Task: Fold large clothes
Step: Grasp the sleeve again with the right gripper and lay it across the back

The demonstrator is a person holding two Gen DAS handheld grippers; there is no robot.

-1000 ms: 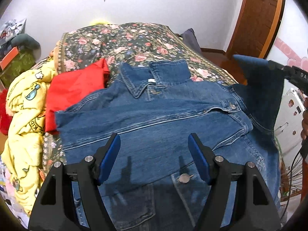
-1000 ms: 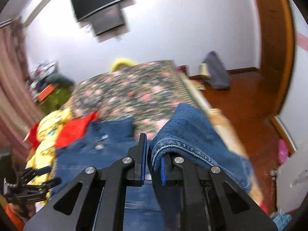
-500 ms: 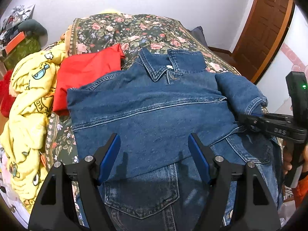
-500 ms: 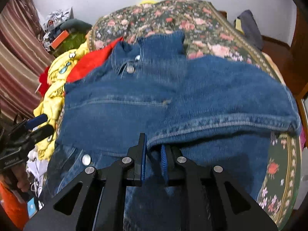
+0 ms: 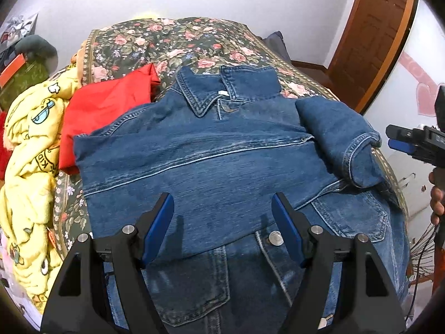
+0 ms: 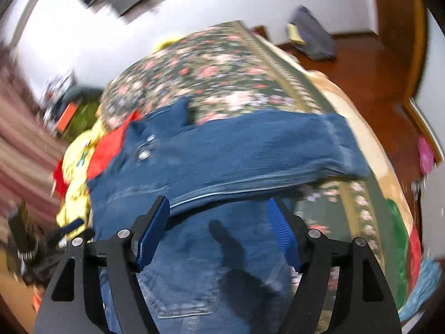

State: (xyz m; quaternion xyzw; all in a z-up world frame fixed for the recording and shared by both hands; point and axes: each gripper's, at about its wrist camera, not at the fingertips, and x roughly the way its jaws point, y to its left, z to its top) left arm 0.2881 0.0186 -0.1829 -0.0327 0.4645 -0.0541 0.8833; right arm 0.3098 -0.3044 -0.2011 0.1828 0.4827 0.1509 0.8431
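A blue denim jacket (image 5: 211, 167) lies front-up on the floral bedspread (image 5: 178, 39), collar at the far end. One sleeve is folded across its chest and the other sleeve (image 5: 345, 136) lies folded in at the right. My left gripper (image 5: 222, 211) is open and empty above the jacket's lower front. My right gripper (image 6: 217, 217) is open and empty over the jacket (image 6: 236, 153) in the blurred right wrist view. It also shows at the right edge of the left wrist view (image 5: 400, 139), clear of the sleeve.
A red garment (image 5: 103, 111) and a yellow printed garment (image 5: 30, 144) lie left of the jacket. The bed's right edge (image 6: 370, 150) drops to a wooden floor (image 6: 361, 64). A brown door (image 5: 381, 27) stands at the far right.
My right gripper laid the sleeve down across the jacket, opened and let it go, then pulled back to the right. My left gripper stayed open above the jacket.
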